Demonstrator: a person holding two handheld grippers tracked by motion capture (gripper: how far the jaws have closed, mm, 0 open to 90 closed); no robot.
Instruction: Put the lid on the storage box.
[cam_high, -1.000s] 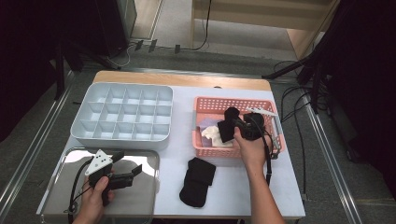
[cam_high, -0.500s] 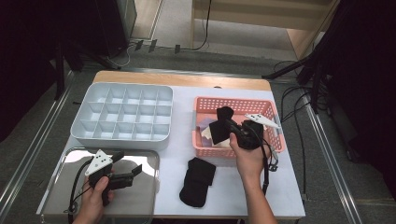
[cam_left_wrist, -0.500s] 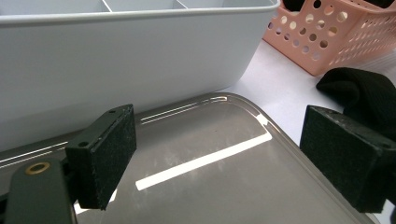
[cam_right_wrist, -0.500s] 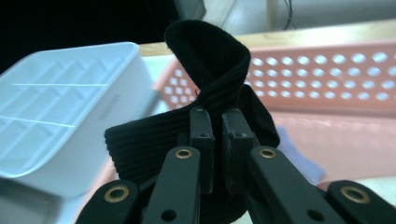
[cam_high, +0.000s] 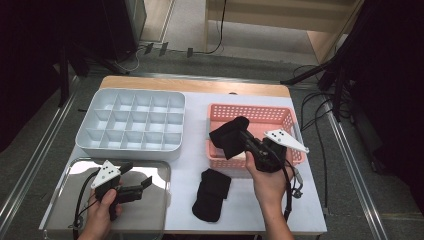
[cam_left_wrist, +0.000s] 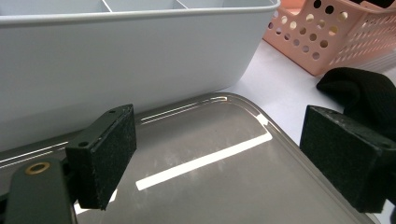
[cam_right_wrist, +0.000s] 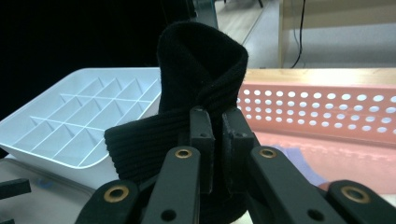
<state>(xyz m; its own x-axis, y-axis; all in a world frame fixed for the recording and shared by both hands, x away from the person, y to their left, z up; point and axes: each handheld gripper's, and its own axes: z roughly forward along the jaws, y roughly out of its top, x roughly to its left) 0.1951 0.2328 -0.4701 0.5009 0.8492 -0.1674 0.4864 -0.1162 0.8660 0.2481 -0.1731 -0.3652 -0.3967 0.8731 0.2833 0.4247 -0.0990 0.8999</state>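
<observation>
Two hand-held grippers are in play, and we start from the high view. The right hand-held gripper (cam_high: 246, 141) is up over the near-left corner of the pink perforated basket (cam_high: 285, 116), jaws pinched on a black ribbed sock (cam_high: 229, 137) that hangs above the basket's left wall. A second black sock (cam_high: 212, 194) lies folded on the white worktop (cam_high: 192, 155), just in front of the basket. Over on the left, the left hand-held gripper (cam_high: 143, 186) sits low over the steel tray (cam_high: 159, 170) at the near-left corner, jaws spread and nothing between them. Behind the tray stands the pale grey compartment organiser (cam_high: 131, 146), well apart from the basket.

Now the left gripper view: both black pads (cam_left_wrist: 105, 154) stand wide apart over the shiny tray (cam_left_wrist: 201, 182), with only bare metal between them. The organiser's wall (cam_left_wrist: 130, 60) rises right behind the tray's far rim. Off to the right, the folded sock (cam_left_wrist: 362, 91) rests on the worktop (cam_left_wrist: 275, 74), near the tray's edge, with the pink basket (cam_left_wrist: 336, 37) beyond it.

Finally, the right gripper view: the jaws are pressed close together on the ribbed sock (cam_right_wrist: 187, 84), which stands up in a fold above the fingertips (cam_right_wrist: 201, 135) and bulges out to the left below. The basket's perforated wall (cam_right_wrist: 327, 105) runs behind it on the right, the organiser (cam_right_wrist: 79, 121) on the left.
</observation>
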